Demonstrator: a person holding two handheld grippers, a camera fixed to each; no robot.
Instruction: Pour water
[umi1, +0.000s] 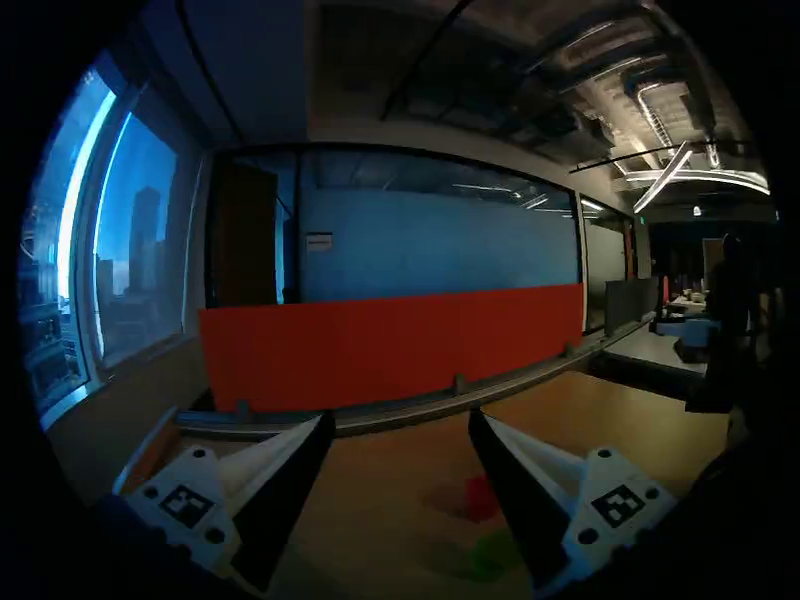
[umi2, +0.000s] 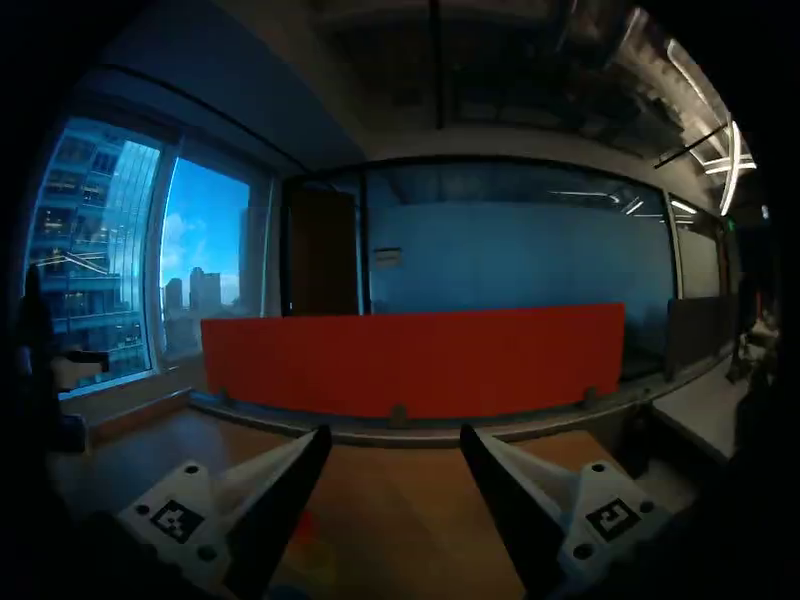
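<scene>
In the left gripper view my left gripper stands open above a wooden table, with nothing between its fingers. Low on the table, close to its right finger, lie a blurred red object and a blurred green object; the dim light hides what they are. In the right gripper view my right gripper is also open and holds nothing. A small blurred patch of red, yellow and green shows on the table beside its left finger.
An orange divider panel runs along the table's far edge, with a glass wall behind it. Tall windows stand at the left. More desks lie to the right. A dark shape with a pale part stands at the far left.
</scene>
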